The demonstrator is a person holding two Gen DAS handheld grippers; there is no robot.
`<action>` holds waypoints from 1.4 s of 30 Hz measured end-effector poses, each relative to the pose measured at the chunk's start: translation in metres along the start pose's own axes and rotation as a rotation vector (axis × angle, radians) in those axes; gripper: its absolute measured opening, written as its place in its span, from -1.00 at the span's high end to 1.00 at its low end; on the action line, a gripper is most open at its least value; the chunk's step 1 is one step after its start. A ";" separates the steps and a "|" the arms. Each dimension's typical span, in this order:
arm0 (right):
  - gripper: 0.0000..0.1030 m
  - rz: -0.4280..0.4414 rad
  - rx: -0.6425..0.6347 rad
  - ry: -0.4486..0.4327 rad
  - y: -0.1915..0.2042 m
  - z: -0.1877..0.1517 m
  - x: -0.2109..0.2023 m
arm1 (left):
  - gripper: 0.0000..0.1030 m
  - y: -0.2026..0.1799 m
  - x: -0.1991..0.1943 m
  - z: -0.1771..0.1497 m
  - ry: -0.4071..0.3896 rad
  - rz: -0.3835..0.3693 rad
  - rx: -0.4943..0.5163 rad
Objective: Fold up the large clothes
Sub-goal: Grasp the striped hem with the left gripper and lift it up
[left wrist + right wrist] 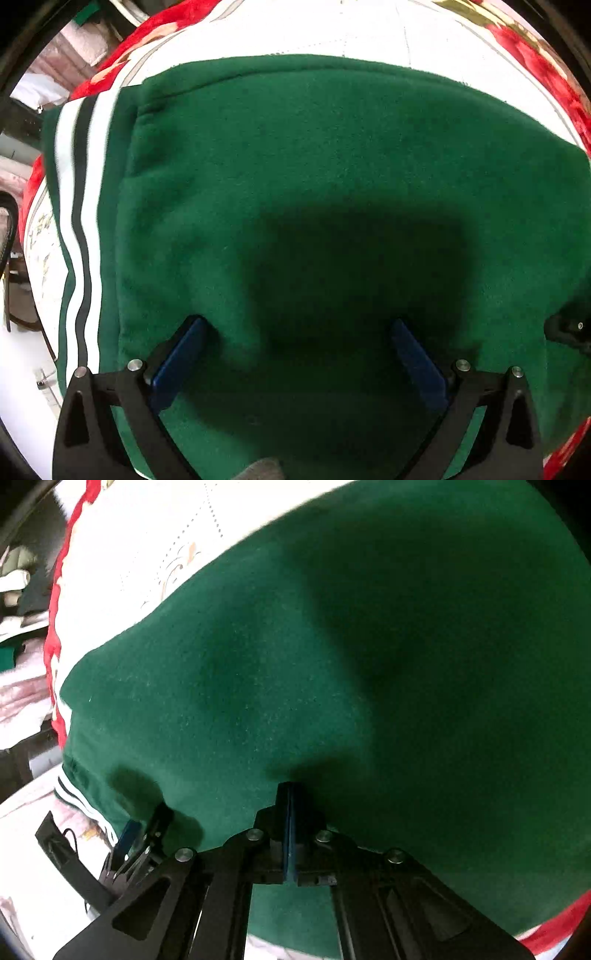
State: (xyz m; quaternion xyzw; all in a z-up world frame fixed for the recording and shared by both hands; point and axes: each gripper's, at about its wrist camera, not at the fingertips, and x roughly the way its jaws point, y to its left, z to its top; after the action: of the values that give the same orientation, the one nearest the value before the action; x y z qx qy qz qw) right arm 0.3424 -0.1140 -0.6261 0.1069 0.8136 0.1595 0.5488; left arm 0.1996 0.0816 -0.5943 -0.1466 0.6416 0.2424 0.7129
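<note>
Two grippers are on one garment: your left gripper [295, 325] stands with its blue pads wide apart over the green sweatshirt [314, 177], holding nothing; your right gripper [290, 786] has its pads pressed together, and the cloth puckers toward the tips, so I judge it pinched on a fold of the fabric, though the pinch itself lies in shadow.

That sweatshirt lies spread across the white quilted bed cover [295, 33], filling most of both views; its striped hem band [79, 221] runs along the 9 o'clock edge in the left wrist view and sits near 8 o'clock in the right wrist view; the red floral blanket [535, 62] borders the bed from 10 round to 2 o'clock.

Expect thick, soft fleece: limp, no stiffness of its own, fairly weighty for cloth, and grippy rather than slick; it will sag and drag on the cover if you lift from one point only, and a shallow pinch may take just the top layer.

Take hold at edges and seams, not mid-panel; the ribbed hem band at 9 o'clock is denser and should hold best; bite deep, through both layers, and lift with both grippers level.
</note>
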 end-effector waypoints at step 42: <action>0.53 -0.025 -0.129 -0.092 -0.018 -0.051 -0.025 | -0.09 0.174 0.013 -0.063 -0.313 -0.678 -0.902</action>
State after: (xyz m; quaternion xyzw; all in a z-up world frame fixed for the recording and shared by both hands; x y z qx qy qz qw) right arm 0.3041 -0.1470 -0.5940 0.0685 0.7770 0.1995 0.5932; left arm 0.0545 0.1966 -0.5978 -0.5952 0.2794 0.2686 0.7039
